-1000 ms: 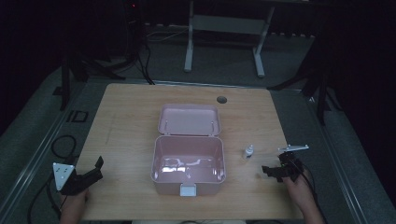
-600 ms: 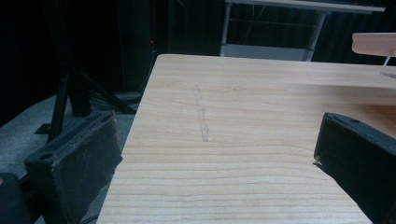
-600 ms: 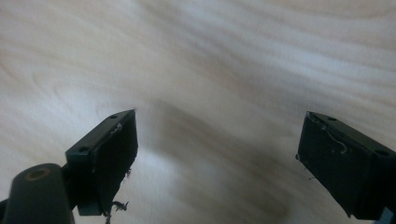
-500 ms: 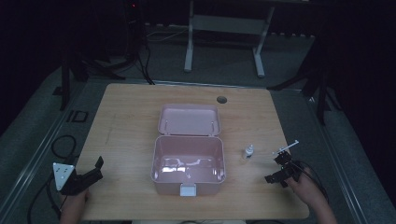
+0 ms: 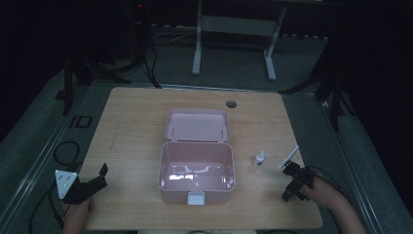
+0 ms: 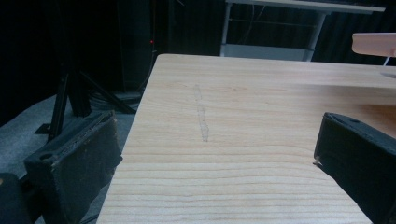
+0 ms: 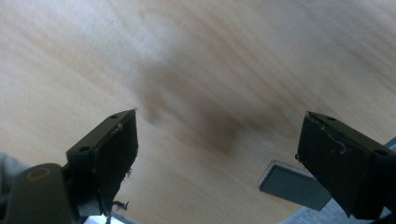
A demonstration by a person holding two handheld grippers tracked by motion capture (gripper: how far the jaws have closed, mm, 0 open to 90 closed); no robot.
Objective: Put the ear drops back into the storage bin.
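- The small white bottle (image 5: 259,158) stands upright on the wooden table, just right of the open pink box, apart from its wall. It has a pale body and a narrower cap on top.
- The thin white stick (image 5: 290,157) lies on the table to the right of the bottle, near it but not touching. It slants, its far end pointing up and to the right, its near end close to the right gripper (image 5: 292,183). It is too small to tell what kind of tool it is.
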